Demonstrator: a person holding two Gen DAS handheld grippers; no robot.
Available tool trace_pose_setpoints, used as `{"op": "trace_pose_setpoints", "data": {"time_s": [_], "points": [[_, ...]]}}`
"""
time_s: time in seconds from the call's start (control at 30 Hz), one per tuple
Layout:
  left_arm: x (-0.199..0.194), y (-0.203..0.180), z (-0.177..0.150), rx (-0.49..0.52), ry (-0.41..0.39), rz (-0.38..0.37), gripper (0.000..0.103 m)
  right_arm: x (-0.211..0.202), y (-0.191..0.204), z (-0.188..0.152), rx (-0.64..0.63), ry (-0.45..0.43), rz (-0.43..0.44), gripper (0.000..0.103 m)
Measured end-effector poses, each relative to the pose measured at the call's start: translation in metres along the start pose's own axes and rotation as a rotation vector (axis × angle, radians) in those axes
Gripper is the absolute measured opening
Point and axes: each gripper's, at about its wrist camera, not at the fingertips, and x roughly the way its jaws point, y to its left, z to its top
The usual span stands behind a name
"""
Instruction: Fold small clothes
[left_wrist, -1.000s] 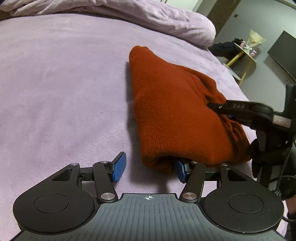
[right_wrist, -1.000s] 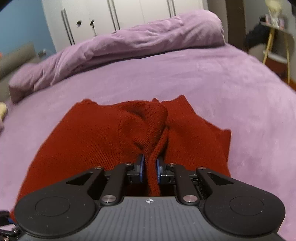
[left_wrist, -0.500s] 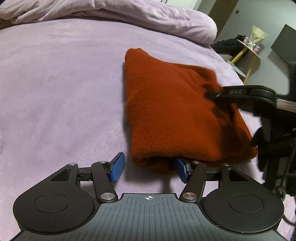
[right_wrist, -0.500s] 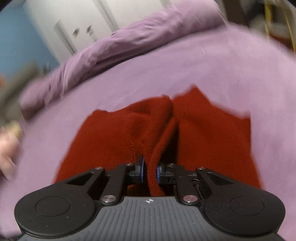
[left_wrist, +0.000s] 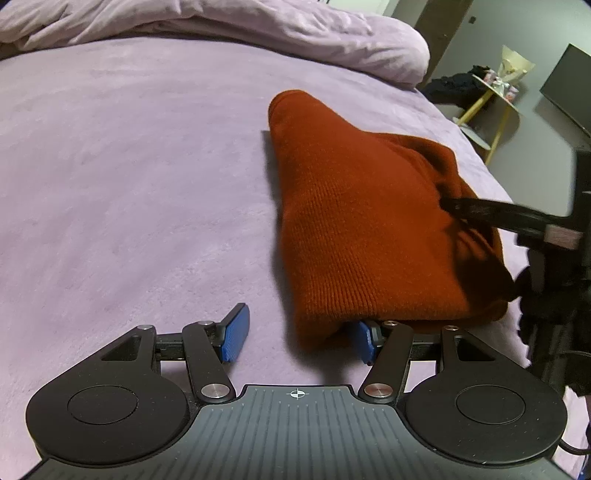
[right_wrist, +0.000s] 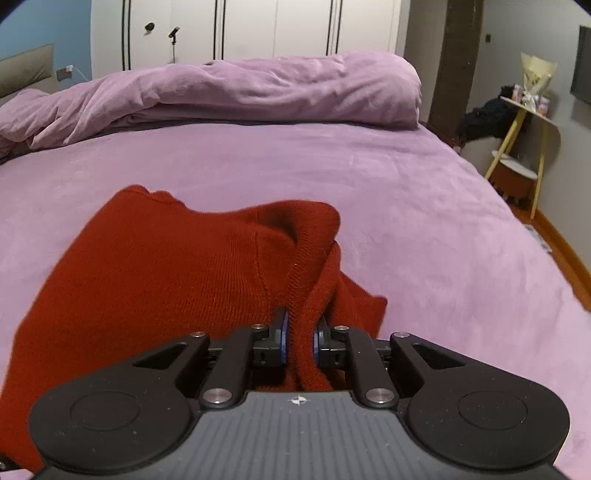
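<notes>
1. Right gripper (right_wrist: 298, 341) is clamped on a bunched fold of the red knit (right_wrist: 155, 273), its blue pads (right_wrist: 283, 338) pressing the cloth from both sides.
2. Left gripper (left_wrist: 297, 338) has its jaws apart; the knit's near corner sits between them, hiding part of the right pad, while the left pad (left_wrist: 236, 338) stands clear of the cloth.
3. Red knit lies folded on the purple bed (left_wrist: 129, 166), right of centre in the left view.
4. A rumpled duvet (right_wrist: 229, 92) lies along the far edge.
5. Far right stands a yellow-legged side table (right_wrist: 524, 125); white wardrobe doors (right_wrist: 258, 29) are behind.
6. No brand, label or writing can be read.
</notes>
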Motion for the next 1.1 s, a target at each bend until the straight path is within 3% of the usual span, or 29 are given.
{"op": "trace_pose_setpoints", "data": {"time_s": [0.17,0.23,0.33,0.43,0.53,0.6,0.67,0.7,0.8,0.83,0.87,0.93,1.03,1.1], "points": [[-0.002,0.002,-0.002,-0.019,-0.001,-0.001,0.064,-0.032,-0.050,-0.012,0.264,0.004,0.090,0.044],[-0.001,0.001,-0.001,-0.021,-0.002,-0.001,0.064,-0.055,-0.072,-0.032,0.379,-0.014,0.145,0.046],[0.002,-0.003,0.000,-0.024,0.002,0.007,0.063,-0.082,-0.088,-0.067,0.513,-0.003,0.261,0.046],[0.002,-0.010,0.002,-0.020,0.007,0.014,0.063,-0.090,-0.085,-0.084,0.554,0.003,0.339,0.046],[0.001,-0.012,0.004,-0.015,0.005,0.022,0.063,-0.078,-0.071,-0.082,0.540,0.033,0.342,0.046],[-0.001,-0.012,0.004,-0.013,0.005,0.027,0.063,-0.072,-0.063,-0.078,0.525,0.026,0.336,0.024],[-0.005,-0.012,0.004,-0.010,-0.005,0.036,0.063,-0.077,-0.055,-0.070,0.468,0.008,0.294,0.018],[-0.006,-0.011,0.004,-0.009,-0.014,0.050,0.063,-0.081,-0.059,-0.069,0.507,-0.001,0.328,0.018],[-0.007,-0.008,0.006,-0.030,-0.022,0.054,0.065,-0.069,-0.107,-0.101,1.014,-0.011,0.705,0.017],[-0.006,-0.007,0.006,-0.044,-0.012,0.038,0.065,-0.064,-0.116,-0.110,1.089,-0.010,0.718,0.017],[-0.004,-0.007,0.006,-0.051,0.007,0.032,0.065,-0.062,-0.121,-0.114,1.091,0.018,0.646,0.017],[-0.002,-0.012,0.005,-0.036,0.017,0.039,0.063,-0.059,-0.113,-0.109,0.902,0.112,0.390,0.017],[-0.004,-0.017,0.004,-0.004,0.005,0.073,0.063,-0.070,-0.097,-0.097,0.780,0.079,0.336,0.017],[-0.005,-0.017,0.005,-0.016,0.013,0.070,0.063,-0.074,-0.097,-0.092,0.787,0.051,0.370,0.017]]}}
